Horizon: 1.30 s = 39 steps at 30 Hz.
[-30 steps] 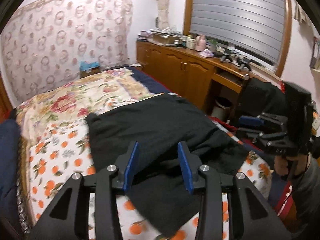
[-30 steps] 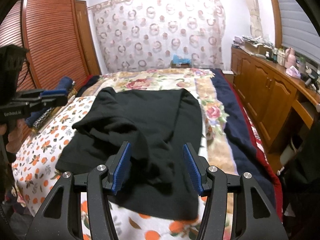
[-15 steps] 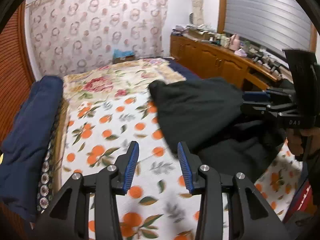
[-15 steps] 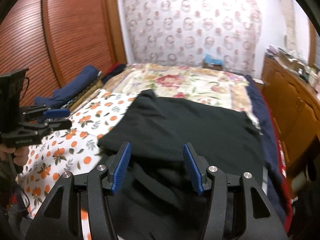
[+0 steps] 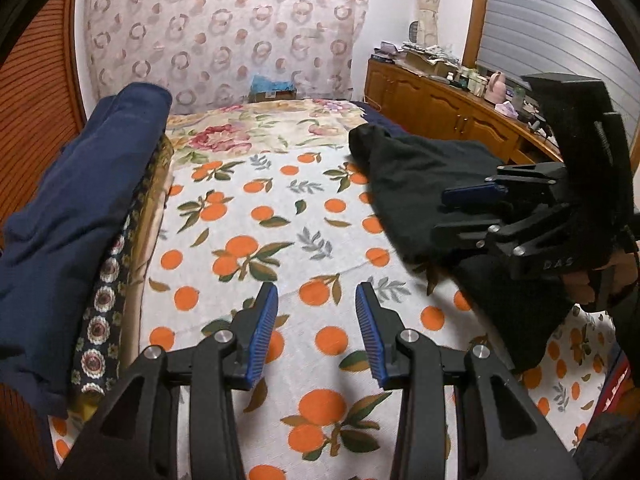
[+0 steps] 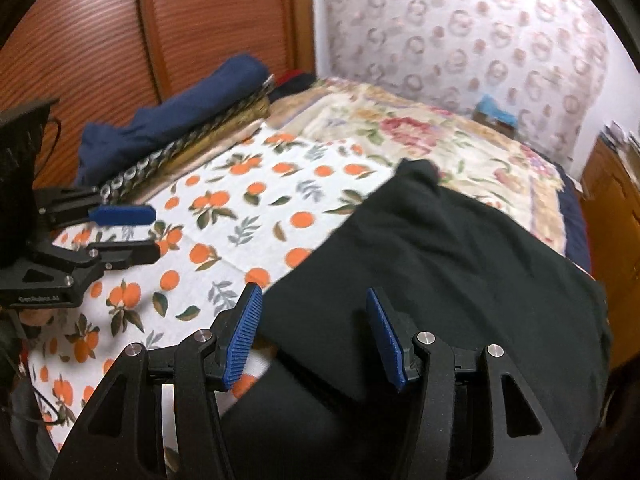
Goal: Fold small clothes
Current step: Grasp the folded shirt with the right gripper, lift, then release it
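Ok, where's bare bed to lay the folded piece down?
Open orange-print sheet between the navy stack on the left and the black garment, in front of the left gripper. Right side is crowded: garment under the right gripper.

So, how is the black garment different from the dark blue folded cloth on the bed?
The black garment lies spread and rumpled on the orange-print sheet, toward the cabinet side; the dark blue cloth is folded into a long thick bundle by the wooden doors. The black garment lies right on the bedding, while the blue cloth sits on top of patterned fabric. Both are plain dark textiles, and neither gripper holds them.
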Tool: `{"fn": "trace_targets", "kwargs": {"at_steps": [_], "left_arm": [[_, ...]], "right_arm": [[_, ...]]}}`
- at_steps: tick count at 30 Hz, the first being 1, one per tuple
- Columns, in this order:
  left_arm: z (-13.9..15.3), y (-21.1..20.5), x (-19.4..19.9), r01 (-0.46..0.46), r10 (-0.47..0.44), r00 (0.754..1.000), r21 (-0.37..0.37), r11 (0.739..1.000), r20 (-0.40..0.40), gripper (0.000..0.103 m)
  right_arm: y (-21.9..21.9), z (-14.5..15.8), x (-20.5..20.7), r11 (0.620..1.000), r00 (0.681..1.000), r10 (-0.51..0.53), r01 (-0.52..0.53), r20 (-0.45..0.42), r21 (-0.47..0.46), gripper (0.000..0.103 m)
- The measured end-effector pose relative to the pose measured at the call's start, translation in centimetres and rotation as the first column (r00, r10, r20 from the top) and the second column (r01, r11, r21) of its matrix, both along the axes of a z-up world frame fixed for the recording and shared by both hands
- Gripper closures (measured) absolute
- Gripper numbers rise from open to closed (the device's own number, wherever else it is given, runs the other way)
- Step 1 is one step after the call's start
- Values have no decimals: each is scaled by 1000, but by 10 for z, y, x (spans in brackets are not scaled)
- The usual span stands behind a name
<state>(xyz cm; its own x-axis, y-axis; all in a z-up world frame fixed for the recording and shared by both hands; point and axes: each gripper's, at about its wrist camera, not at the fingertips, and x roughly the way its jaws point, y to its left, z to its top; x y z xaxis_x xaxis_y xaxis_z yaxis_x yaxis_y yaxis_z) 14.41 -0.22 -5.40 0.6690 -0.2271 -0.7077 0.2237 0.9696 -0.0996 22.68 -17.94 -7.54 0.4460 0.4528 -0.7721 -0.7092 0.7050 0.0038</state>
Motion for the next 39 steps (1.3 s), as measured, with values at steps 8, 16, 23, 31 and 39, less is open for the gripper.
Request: {"fn": "trace_targets", "kwargs": {"at_steps": [8, 16, 23, 31, 39], "left_arm": [[-6, 5, -2, 6, -7, 1000, -11, 1000, -18, 64], [-5, -1, 1, 19, -19, 1000, -14, 1000, -12, 64], [1, -16, 5, 41, -41, 999, -13, 999, -9, 64], [4, -38, 10, 63, -63, 998, -12, 998, -6, 64], [3, -59, 10, 88, -88, 996, -10, 996, -12, 64]], "right_arm": [[20, -22, 2, 994, 999, 45, -46, -17, -95, 47], [16, -18, 5, 993, 998, 51, -46, 41, -107, 94], [-62, 54, 36, 985, 983, -135, 120, 122, 120, 95], [-169, 85, 118, 910, 892, -414, 405, 183, 87, 96], [-213, 41, 151, 831, 831, -534, 550, 156, -81, 76]]}}
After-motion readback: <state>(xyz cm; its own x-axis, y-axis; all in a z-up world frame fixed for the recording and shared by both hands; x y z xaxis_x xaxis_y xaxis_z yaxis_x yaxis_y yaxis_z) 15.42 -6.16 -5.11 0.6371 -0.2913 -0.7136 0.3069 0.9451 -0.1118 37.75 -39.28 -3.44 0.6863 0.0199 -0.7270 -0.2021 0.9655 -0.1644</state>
